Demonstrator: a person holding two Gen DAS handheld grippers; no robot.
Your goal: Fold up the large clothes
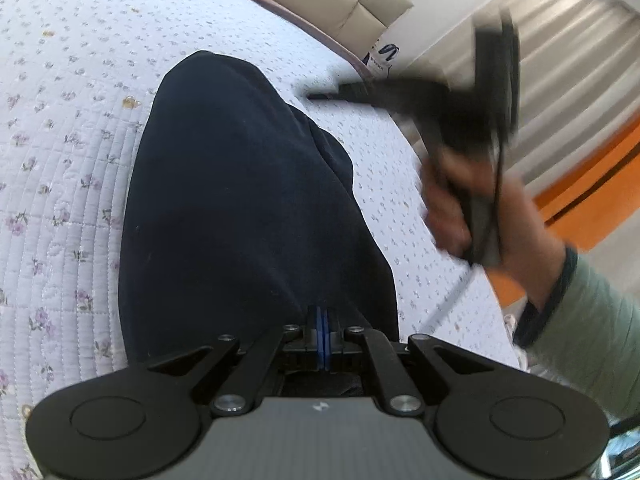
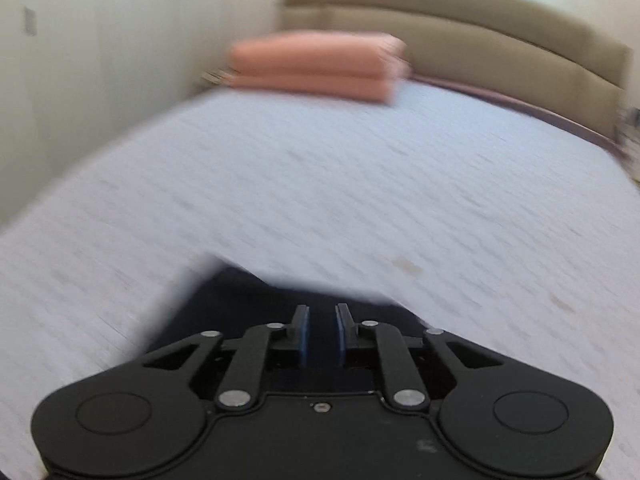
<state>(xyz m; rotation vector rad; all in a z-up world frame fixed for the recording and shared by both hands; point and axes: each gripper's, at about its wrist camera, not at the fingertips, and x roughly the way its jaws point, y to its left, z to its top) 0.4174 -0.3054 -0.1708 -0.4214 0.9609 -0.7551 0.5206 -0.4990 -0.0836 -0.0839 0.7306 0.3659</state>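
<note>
Dark navy garment [image 1: 248,208] lies lengthwise on the bed [image 1: 60,160], long axis running away from left gripper [image 1: 323,330], jaws pressed together at its near hem; right gripper [image 2: 322,330], jaws slightly spread & empty, hovers over far end.

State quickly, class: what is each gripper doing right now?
Left gripper: closed, pinching the near edge of the dark garment.
Right gripper: open, nothing between its pads.
</note>
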